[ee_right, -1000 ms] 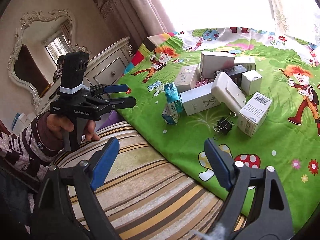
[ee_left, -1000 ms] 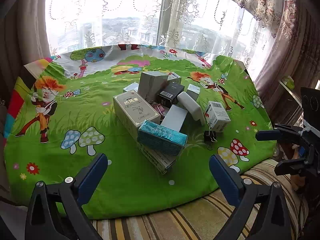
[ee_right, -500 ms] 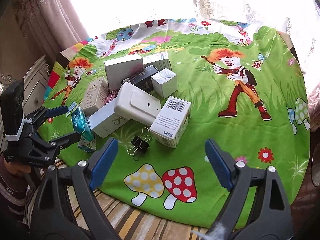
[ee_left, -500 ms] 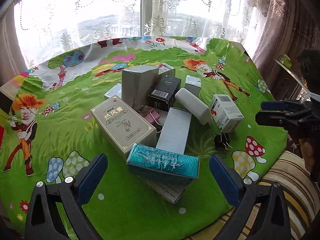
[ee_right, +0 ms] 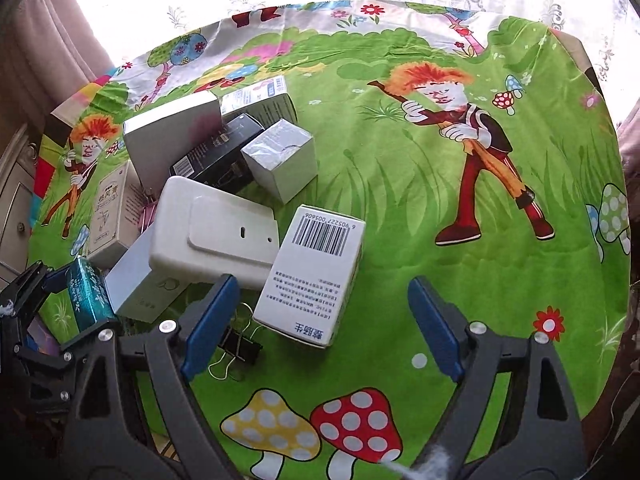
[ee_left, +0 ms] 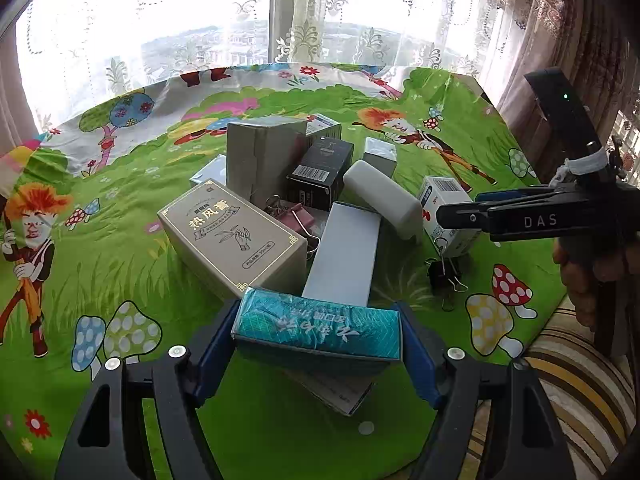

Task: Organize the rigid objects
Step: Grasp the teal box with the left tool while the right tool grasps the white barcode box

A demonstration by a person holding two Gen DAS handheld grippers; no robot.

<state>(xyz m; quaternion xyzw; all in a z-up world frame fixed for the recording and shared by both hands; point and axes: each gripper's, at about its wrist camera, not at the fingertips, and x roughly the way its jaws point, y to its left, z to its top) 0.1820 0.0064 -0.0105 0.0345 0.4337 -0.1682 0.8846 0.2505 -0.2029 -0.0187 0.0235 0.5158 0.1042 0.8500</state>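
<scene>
Left tool (ee_left: pixel 318 334) clamped endwise on the teal foil-wrapped rectangular box (ee_left: pixel 318 326) at the pile's near edge, long axis straight across the jaws, while right tool (ee_right: pixel 318 330), wide open and empty, hovering just beside the white barcoded carton (ee_right: pixel 316 276).

Each tool (ee_left: pixel 318 340) is black plastic with blue pads (ee_right: pixel 210 318), silver screws, white "DAS" lettering.

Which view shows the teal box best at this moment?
The left wrist view: the teal box fills the foreground, its printed top face readable, with the left gripper closed on both ends. The right wrist view catches it only small at the far left edge, seen end-on between those fingers.
</scene>
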